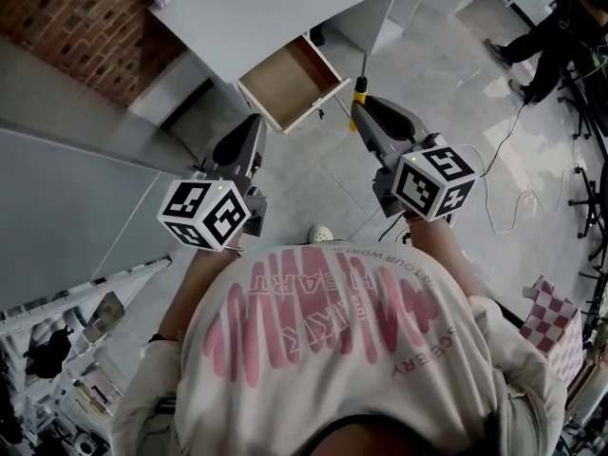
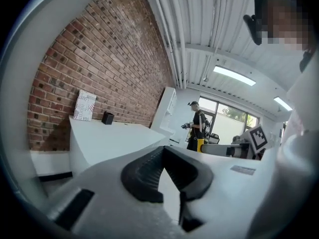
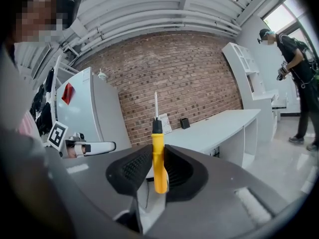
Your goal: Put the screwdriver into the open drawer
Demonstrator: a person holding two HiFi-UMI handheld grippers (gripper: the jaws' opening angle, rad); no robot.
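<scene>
Mid-carry, my right gripper clamps the screwdriver while my left gripper stays out of it, closed on nothing; next I must reach the open drawer ahead of the fingertips.

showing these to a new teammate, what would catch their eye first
The yellow screwdriver stands upright, clamped in the right gripper, in the middle of the right gripper view. In the head view, the open drawer, wooden inside and bare as far as it shows, juts from the white desk just ahead of both grippers. The left gripper carries nothing, its jaws together.
</scene>
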